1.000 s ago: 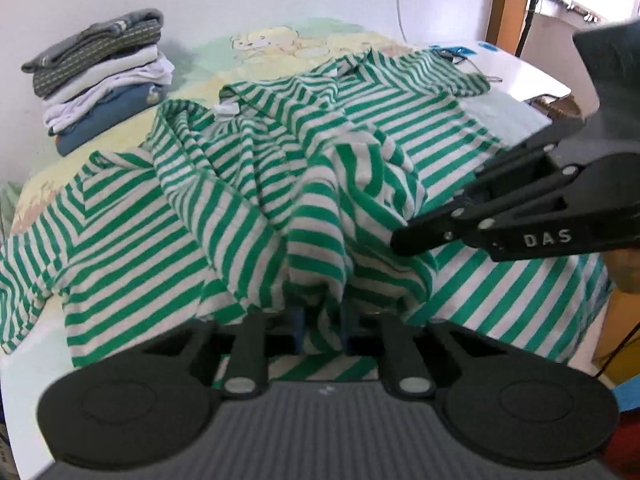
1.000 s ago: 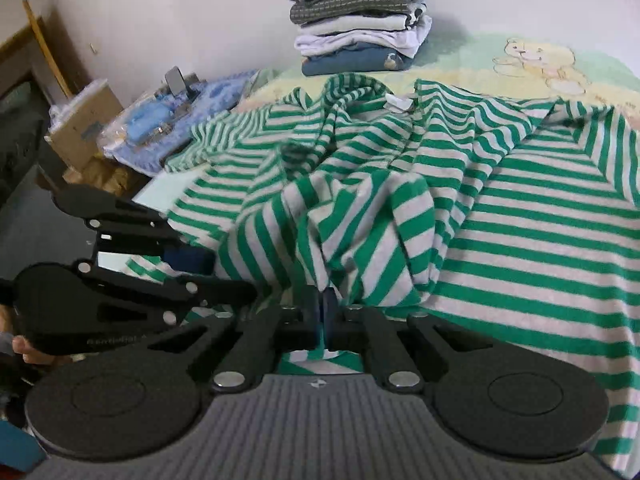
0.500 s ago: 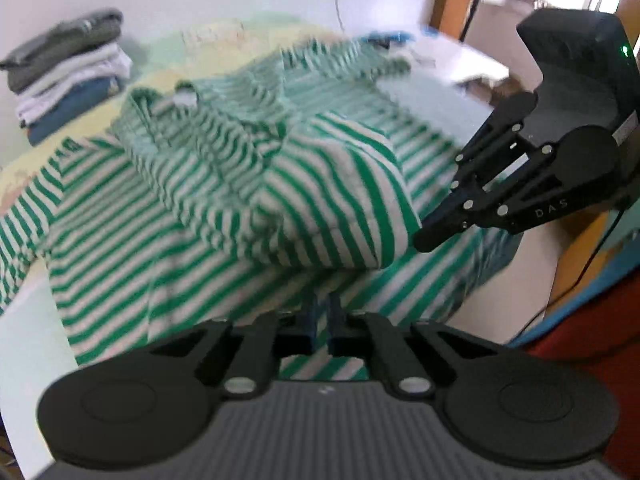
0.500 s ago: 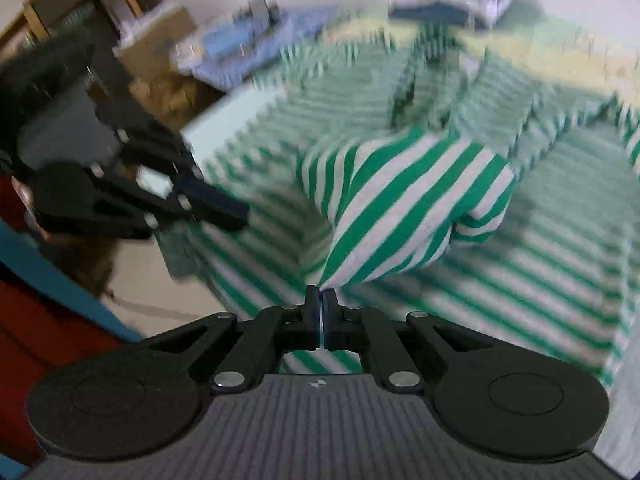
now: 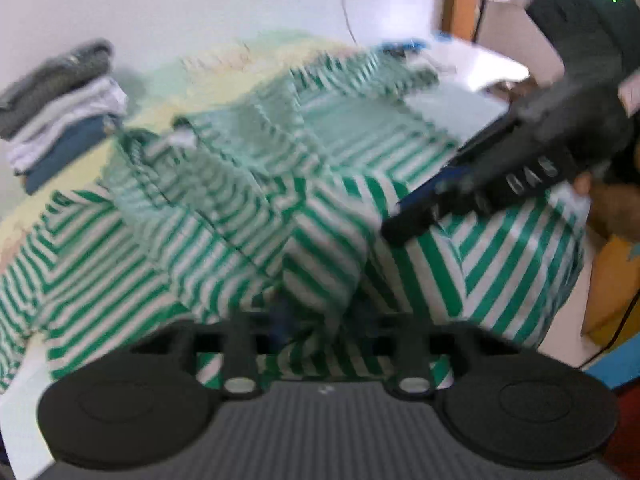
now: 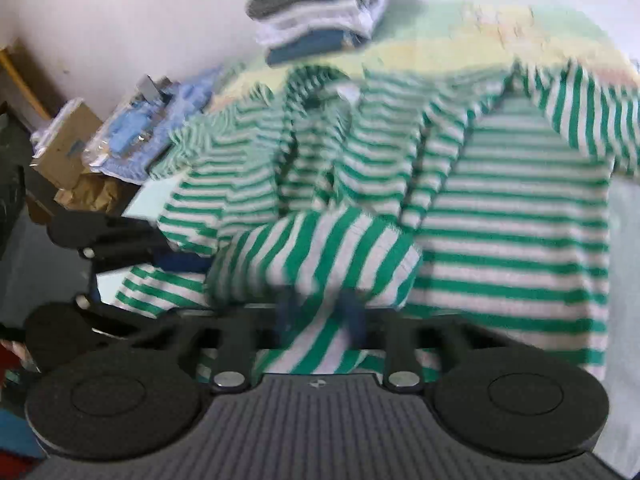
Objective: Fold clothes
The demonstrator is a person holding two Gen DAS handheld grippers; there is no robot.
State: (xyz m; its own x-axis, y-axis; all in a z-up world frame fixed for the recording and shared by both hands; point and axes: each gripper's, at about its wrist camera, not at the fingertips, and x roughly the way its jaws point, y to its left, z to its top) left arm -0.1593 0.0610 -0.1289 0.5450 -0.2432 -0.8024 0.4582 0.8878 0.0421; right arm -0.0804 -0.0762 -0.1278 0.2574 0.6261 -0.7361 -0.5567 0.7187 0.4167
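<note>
Both jaws clenched on striped shirt, bunched mid-frame on bed w/ left gripper & right gripper close together: thin pinch could slip, fold skews.

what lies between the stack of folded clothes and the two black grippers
In both wrist views, only the green-and-white striped shirt spread over the pale blanket lies between.

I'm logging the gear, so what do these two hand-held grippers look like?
Both are matte black. The left hand-held gripper and right hand-held gripper each have a ribbed grey base, two round black discs, silver pivot screws and blue fingers. White letters mark the right one's side.
</note>
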